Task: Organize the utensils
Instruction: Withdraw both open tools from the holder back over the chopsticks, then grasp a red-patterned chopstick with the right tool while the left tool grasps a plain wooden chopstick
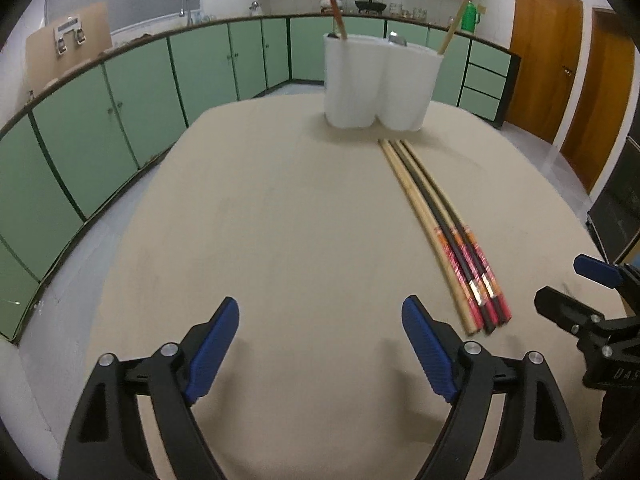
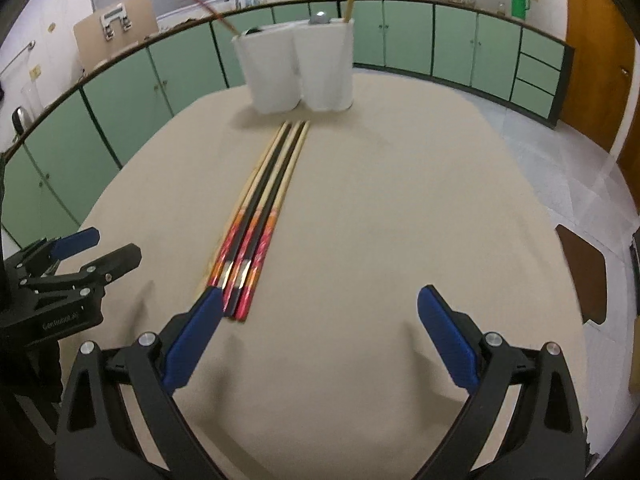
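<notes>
Several chopsticks (image 1: 440,216) with red patterned handles lie side by side on the beige table (image 1: 280,220), pointing at a white two-compartment holder (image 1: 378,82) at the far edge. The holder has a red chopstick (image 1: 332,0) in its left cup and a bamboo one (image 1: 454,24) in its right cup. My left gripper (image 1: 320,316) is open and empty, left of the chopstick handles. My right gripper (image 2: 320,304) is open and empty; its left finger (image 2: 196,332) sits just at the handle ends of the chopsticks (image 2: 260,208). The holder (image 2: 298,68) also shows in the right wrist view.
Green cabinets (image 1: 120,112) and a counter with a sink run behind the table. Wooden doors (image 1: 544,52) stand at the right. A dark chair (image 2: 584,268) sits at the table's right edge. Each gripper shows in the other's view: the right one (image 1: 580,292), the left one (image 2: 104,248).
</notes>
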Motion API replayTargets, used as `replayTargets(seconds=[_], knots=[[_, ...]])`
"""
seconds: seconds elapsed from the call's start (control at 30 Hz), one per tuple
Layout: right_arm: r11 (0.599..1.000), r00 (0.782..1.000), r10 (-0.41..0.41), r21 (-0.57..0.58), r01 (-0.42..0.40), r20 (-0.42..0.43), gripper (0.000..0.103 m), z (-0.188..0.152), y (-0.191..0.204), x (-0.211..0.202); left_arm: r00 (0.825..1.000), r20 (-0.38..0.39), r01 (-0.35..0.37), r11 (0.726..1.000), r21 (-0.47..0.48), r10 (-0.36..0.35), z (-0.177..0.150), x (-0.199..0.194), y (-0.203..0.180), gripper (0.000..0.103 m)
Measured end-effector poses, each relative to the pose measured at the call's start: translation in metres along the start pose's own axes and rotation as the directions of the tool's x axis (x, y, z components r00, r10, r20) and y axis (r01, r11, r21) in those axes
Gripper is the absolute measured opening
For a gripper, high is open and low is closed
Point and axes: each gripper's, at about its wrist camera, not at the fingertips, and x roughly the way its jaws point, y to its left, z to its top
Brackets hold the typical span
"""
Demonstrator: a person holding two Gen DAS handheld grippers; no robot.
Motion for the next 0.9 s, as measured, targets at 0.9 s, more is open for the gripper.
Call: replayTargets(seconds=[0.9], knots=[[0.999,0.998,-0.044,-0.010,0.043,-0.049,0.077,-0.003,-0.002,0.015,1.000,-0.025,0.000,1.000,-0.004,0.000,-0.007,0.000,0.003,0.084]])
